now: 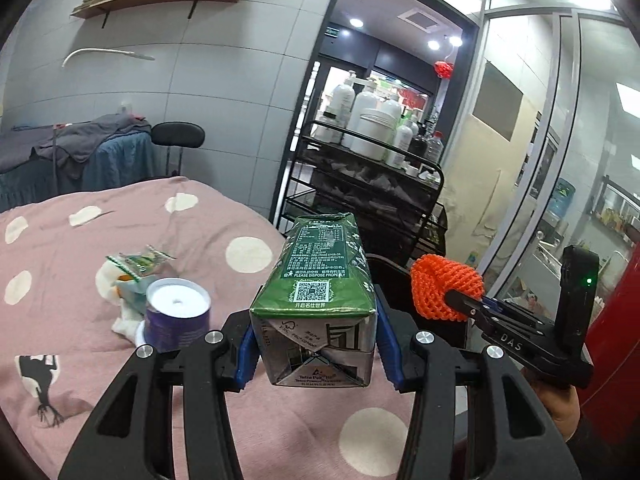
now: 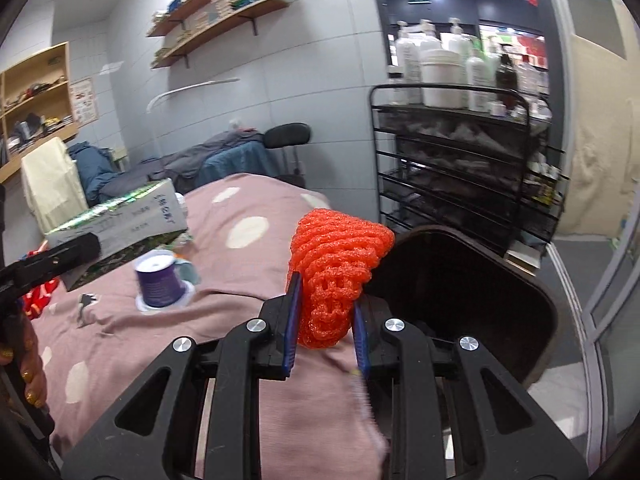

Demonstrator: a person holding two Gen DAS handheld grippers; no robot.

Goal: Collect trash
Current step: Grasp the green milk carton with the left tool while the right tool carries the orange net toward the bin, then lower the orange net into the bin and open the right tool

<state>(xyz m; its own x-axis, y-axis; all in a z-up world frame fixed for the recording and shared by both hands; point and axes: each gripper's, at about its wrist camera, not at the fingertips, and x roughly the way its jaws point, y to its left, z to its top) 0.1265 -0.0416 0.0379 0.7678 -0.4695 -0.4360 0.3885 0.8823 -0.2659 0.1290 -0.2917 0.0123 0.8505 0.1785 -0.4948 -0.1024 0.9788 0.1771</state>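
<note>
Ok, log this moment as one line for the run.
left gripper: shut on green carton | right gripper: shut on orange foam net | black bin: open beside bed | purple cup: on bed

Pink polka-dot bedspread point(image 1: 224, 216), purple cup point(image 1: 177, 314) upright on it, crumpled wrappers point(image 1: 132, 276) just behind the cup

1. Left tool point(image 1: 314, 344): blue pads clamped on both sides of a green carton point(image 1: 320, 296), held lifted over the bed's right edge.
2. Right tool point(image 2: 326, 332): pads pinched on an orange foam net point(image 2: 332, 272), raised just past the bed's right edge.
3. The person's right hand point(image 1: 560, 404) grips that tool's handle from below.
</note>
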